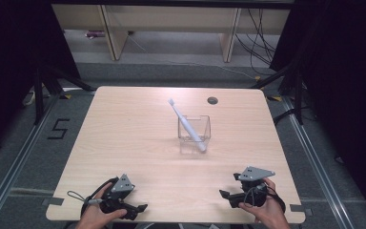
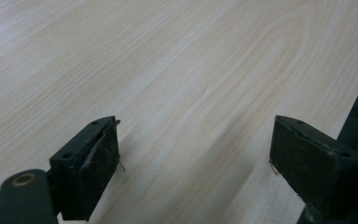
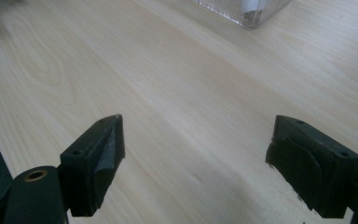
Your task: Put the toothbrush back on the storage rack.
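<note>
Toothbrush leaning in a clear cup at frame centre
Left gripper and right gripper sit low in frame, jaws wide, holding nothing

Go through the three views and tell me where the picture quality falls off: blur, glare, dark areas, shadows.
High view: the table is evenly lit, the surroundings fall to near black, and the clear container is faint with see-through walls. Left gripper view: the wood is sharp in the middle, with soft shadows under the left hand-held gripper. Right gripper view: the top left corner is blurred, and the container edge shows bright glints.
</note>
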Demonstrator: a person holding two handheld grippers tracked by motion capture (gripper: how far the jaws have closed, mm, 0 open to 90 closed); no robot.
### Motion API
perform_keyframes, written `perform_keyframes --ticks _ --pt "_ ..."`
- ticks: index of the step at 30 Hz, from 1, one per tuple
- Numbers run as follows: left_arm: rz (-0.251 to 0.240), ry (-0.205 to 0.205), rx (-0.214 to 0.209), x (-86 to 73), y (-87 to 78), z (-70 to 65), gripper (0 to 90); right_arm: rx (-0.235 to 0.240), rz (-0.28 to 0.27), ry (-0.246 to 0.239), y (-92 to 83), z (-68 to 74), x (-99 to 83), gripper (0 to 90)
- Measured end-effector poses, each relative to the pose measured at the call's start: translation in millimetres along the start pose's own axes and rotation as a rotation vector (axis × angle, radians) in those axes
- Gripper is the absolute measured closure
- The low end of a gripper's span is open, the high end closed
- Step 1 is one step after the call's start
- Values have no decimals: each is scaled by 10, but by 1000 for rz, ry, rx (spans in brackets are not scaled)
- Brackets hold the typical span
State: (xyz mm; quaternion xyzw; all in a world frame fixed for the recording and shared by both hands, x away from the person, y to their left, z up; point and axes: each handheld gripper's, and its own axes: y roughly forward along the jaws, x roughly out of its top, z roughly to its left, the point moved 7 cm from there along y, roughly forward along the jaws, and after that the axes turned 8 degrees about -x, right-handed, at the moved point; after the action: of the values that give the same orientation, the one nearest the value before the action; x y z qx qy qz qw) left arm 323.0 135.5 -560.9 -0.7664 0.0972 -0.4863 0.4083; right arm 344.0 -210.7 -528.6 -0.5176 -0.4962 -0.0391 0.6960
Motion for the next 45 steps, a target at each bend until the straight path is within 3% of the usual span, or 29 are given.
perform_keyframes --ticks 2,3,4,5,16,17,20,22,26,28,29,37,39,45 --pt "-1 0 0 1 -1 0 150 -3 18 11 -19 12 -18 184" --pt "-1 0 0 1 -1 0 151 2 3 -9 -14 10 -25 184" --pt "-1 0 1 1 -1 1 150 -6 17 13 -32 25 -40 184" --pt "-1 1 1 1 -1 0 151 -4 18 -8 -34 14 -47 184" --pt "-2 0 2 1 3 -2 150 6 42 -17 -69 11 -142 183" --pt "-2 -1 3 2 2 -2 151 -16 48 -1 -89 8 -159 183" --pt "-2 1 2 3 -1 -1 151 -8 64 14 -94 22 -183 183" --pt "-2 0 2 2 0 -1 150 -16 51 -11 -92 2 -189 183" --pt "-6 -1 5 5 2 -2 151 -21 52 -7 -104 -4 -216 183" --pt "-3 0 3 3 1 -1 151 -16 59 18 -126 14 -235 183" --pt "-4 0 4 3 1 -1 151 -17 53 -1 -130 -8 -236 183" --pt "-2 2 4 3 0 2 151 -11 44 -12 -154 -17 -282 175" --pt "-2 2 4 4 -1 1 151 -17 66 38 -179 12 -301 173" --pt "-3 3 5 5 -4 2 151 10 46 12 -162 3 -314 170"
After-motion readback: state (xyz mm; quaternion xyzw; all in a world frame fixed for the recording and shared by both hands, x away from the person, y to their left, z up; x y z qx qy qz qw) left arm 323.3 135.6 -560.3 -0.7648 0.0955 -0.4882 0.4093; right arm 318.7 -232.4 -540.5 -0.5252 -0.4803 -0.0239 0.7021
